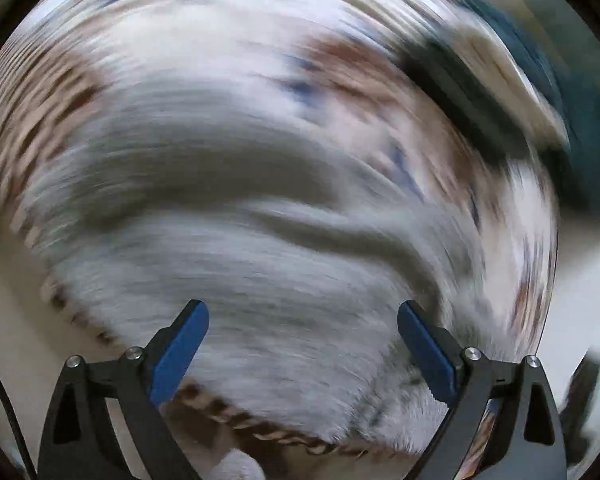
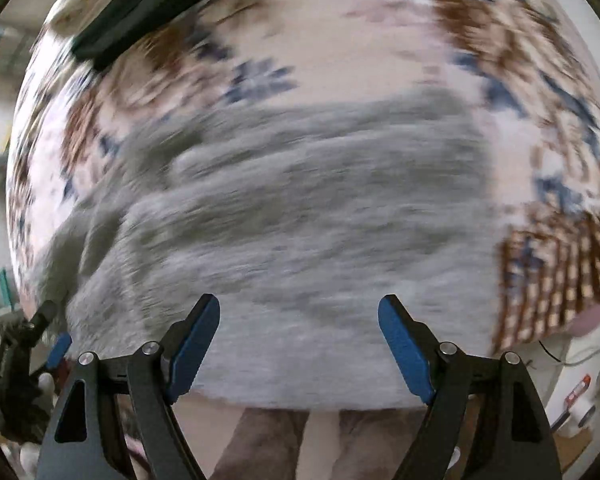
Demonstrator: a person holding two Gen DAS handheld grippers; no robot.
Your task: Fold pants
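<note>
Both grippers, left gripper (image 1: pixel 303 312) and right gripper (image 2: pixel 299 308), hang with fingers spread, gripping nothing. Grey pants (image 2: pixel 300 220) lie bunched mid-way on the patterned bedspread (image 2: pixel 360 40); heavy blur, long axis unreadable. Dark strip (image 2: pixel 140 8) beyond pants.

One grey pants (image 2: pixel 300 240), one patterned cloth (image 2: pixel 340 52), two grippers (image 1: pixel 303 344).

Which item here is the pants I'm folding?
Look at the patterned cloth with brown and blue prints that covers the surface. The pants lie on its middle, just ahead of both open grippers. They are the only plain grey, fuzzy fabric there.
</note>
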